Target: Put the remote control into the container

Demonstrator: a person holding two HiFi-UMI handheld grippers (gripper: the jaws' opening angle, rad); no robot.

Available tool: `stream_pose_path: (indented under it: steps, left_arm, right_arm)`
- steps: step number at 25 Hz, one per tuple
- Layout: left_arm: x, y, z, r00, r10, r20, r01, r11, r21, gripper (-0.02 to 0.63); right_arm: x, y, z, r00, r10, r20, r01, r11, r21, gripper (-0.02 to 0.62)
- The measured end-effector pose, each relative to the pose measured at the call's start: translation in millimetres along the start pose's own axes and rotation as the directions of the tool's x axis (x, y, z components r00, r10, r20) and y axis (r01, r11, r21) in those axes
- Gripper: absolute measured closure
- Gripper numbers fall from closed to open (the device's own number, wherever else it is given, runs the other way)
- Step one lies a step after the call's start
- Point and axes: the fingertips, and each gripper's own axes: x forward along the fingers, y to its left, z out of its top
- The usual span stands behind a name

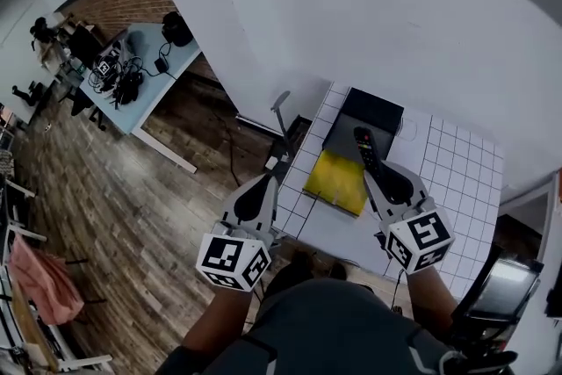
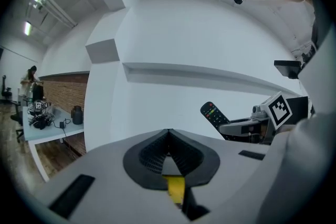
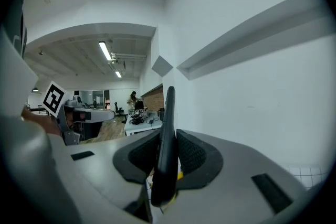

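On the far left, a brown wood floor (image 1: 114, 189) and a red brick wall (image 1: 123, 0). Next to them, a pale blue desk (image 1: 167, 70) with black things piled on top. In the middle, a big white wall (image 1: 351, 13) with a long ledge along it. On the right, a white table (image 1: 457, 162) with a grid of grey squares. On that table, a yellow sheet (image 1: 338, 180). Just behind the sheet, touching its far edge, a black container (image 1: 373, 114).

Low at the left, the left gripper (image 1: 277, 167), out past the table's left edge, above the wood floor. Jaws pressed together at the tips. Nothing between them.

Further right, the right gripper (image 1: 376, 176), over the white table. Jaws squeezed onto a black remote control (image 1: 366, 149). Pads (image 3: 191, 152) gripping its near end from both sides, one on each side of it. Most of the remote sticking out forward, past the fingertips. Red button at its far tip, coloured buttons just behind.

Remote up in the grip, not lying on anything. Over the yellow sheet, far end reaching the near edge of the black container. Not inside the container.
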Motion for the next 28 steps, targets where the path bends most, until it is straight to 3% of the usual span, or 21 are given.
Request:
stream_pose_path:
  steps: [7,13,19,24,28]
  left_arm:
    - [34.9,29.4,-18.2,0.999,-0.032,-0.017,0.032,0.999,-0.033,0.595]
    - [60.7,49.8,-44.6,0.998,-0.047,-0.047,0.045,0.998,-0.048,0.595]
    - [80.5,66.4,-86.5,0.996,-0.035,-0.086,0.029,0.997,-0.069,0.595]
    - [92.1,81.7,-116.2,0.995,-0.017,-0.103,0.004,0.992,-0.125,0.595]
    - [99.6,84.0,-141.1,0.989,-0.022,-0.146,0.003,0.992,-0.126,0.595]
  right_arm:
    - [47.3,-13.3,-41.6,0.992,-0.032,-0.119,0.035,0.999,0.029,0.505]
    - [81.9,-17.8,-88.2,0.97,-0.002,-0.244,0.013,0.999,0.042,0.503]
    - [110.3,-16.2,-142.5,0.93,0.028,-0.367,-0.015,0.999,0.038,0.503]
    - [125.7,-16.8,-184.3,0.884,0.042,-0.466,-0.027,0.999,0.039,0.503]
    - [133.6,-16.9,-214.7,0.846,0.051,-0.531,-0.036,0.999,0.038,0.503]
